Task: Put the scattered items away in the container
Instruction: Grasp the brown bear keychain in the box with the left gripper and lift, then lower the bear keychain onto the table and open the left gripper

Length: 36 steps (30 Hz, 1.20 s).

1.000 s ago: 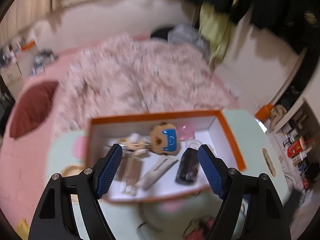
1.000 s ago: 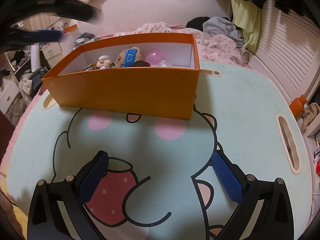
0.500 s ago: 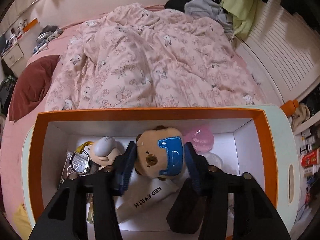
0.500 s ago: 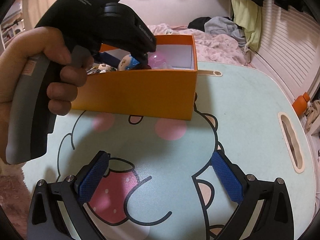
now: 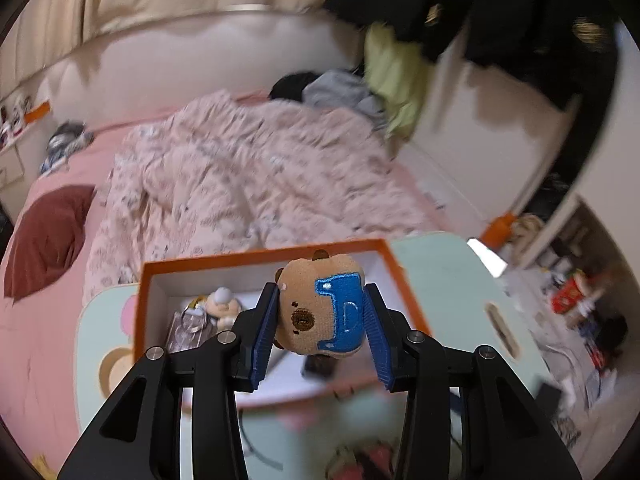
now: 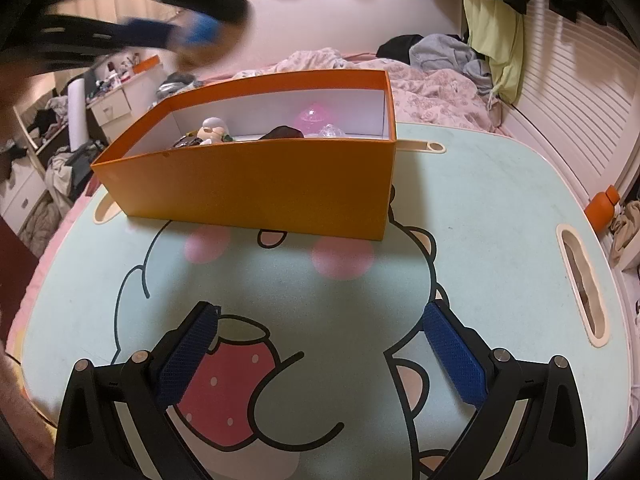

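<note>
My left gripper [image 5: 320, 316] is shut on a brown bear plush with a blue patch [image 5: 320, 312] and holds it above the orange box [image 5: 208, 266]. The same gripper shows blurred, high at the upper left of the right wrist view [image 6: 168, 34]. The orange box [image 6: 256, 184] stands on the pale green cartoon table [image 6: 480, 208]. Inside it lie a small figurine [image 6: 212, 130], a pink dome [image 6: 312, 114], a dark item [image 6: 282, 133] and a clear bead [image 6: 330, 131]. My right gripper [image 6: 320, 344] is open and empty, low over the table in front of the box.
A bed with a pink floral duvet [image 5: 248, 176] lies behind the table. An orange bottle [image 6: 604, 208] stands off the right edge. Handle slots [image 6: 582, 280] are cut in the table's right side. Cluttered drawers [image 6: 108, 104] stand at the left.
My left gripper has closed on the bear plush inside the box and lifted it up and back out of the box. My right gripper has stayed still and open.
</note>
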Tool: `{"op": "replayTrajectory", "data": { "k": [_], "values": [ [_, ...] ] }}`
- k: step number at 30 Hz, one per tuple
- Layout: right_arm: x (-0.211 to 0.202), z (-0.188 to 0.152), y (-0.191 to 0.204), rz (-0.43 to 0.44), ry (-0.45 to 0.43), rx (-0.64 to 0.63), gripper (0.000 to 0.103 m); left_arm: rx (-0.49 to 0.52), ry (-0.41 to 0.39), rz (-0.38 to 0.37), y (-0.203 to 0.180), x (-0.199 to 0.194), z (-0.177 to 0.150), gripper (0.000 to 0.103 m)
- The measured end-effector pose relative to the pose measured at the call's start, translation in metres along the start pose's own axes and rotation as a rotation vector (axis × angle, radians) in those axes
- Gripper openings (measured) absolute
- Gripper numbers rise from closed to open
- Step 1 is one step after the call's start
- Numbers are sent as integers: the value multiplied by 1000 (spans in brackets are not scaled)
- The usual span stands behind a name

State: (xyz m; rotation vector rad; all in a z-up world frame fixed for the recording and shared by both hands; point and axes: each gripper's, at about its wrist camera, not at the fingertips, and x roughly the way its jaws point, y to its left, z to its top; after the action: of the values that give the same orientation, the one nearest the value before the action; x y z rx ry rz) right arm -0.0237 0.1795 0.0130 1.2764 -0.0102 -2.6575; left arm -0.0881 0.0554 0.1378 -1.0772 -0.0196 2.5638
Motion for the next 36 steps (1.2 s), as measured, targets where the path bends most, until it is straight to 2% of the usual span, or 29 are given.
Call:
{"op": "replayTrajectory", "data": {
  "k": [4, 9, 12, 17, 20, 23, 25, 26, 28, 31, 33, 36],
  "values": [
    [1, 0, -1, -7, 3, -7, 103, 8, -43, 15, 4, -33, -39, 43],
    [2, 0, 2, -21, 8, -14, 103, -119, -14, 60, 46, -39, -89, 43],
    [2, -2, 2, -28, 11, -20, 103, -163, 19, 93, 56, -32, -116, 43],
    [4, -1, 4, -41, 17, -29, 103, -140, 43, 113, 51, -14, -136, 50],
    [4, -1, 6, -46, 19, -30, 103, -115, 31, 85, 49, -9, -141, 53],
    [3, -1, 5, -32, 12, -16, 103, -126, -14, 61, 50, -10, -147, 64],
    [1, 0, 3, -6, 1, -1, 102, -146, -51, 55, 53, -11, -148, 65],
    [0, 0, 2, 6, -6, 5, 100, -156, -67, 44, 56, -12, -149, 65],
    [-4, 1, 0, 19, -20, 14, 85, -186, -92, 2, 64, -11, -151, 65],
    [-12, 6, -1, 28, -18, 2, 71, -219, -100, -28, 66, -10, -153, 65],
    [-26, 17, -5, 72, -39, 26, 67, -235, -116, -52, 70, -12, -155, 65],
    [-53, 52, -4, 129, -145, 34, 67, -259, -110, -64, 72, -10, -155, 65]
  ]
}}
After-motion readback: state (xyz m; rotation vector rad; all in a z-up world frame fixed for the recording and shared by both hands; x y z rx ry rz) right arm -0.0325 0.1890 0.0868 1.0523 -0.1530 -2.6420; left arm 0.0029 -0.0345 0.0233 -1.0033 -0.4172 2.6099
